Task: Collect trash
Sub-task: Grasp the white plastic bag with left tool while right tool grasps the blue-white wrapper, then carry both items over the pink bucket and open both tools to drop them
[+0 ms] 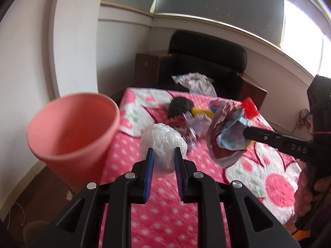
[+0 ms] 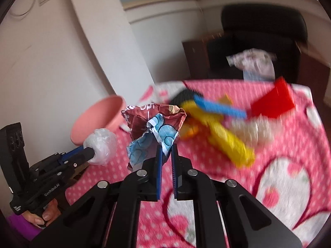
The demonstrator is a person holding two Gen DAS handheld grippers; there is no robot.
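A crumpled clear plastic bag (image 1: 162, 142), wadded into a ball, is clamped between the blue pads of the left gripper (image 1: 163, 155) and held above the near left part of the table, just beside the open mouth of a pink bin (image 1: 70, 132) that stands off the table's left edge. A crushed maroon-and-blue snack wrapper (image 2: 154, 132) is pinched between the nearly closed fingers of the right gripper (image 2: 166, 150), likewise lifted clear of the pink polka-dot tablecloth (image 2: 289, 144). Both pieces of trash are thus in the air and neither is yet in the bin, whose visible interior appears empty; by this reading the task is at an early stage, with two drops pending. Left on the cloth are what look like further wrappers (image 1: 186, 124) near the centre, though blur prevents a count, together with a black ribbed object (image 1: 181, 105), a yellow and blue toy (image 2: 223, 132) and a red block (image 2: 273, 101), which may not be trash. A crumpled white bag (image 2: 254, 62) lies on the black chair (image 2: 262, 31) beyond the table. Legible writing: "GenRobot.AI" on the left gripper's body in the right wrist view, "DAS" on the right gripper's finger in the left wrist view; the wrapper's white lettering is too creased to read.
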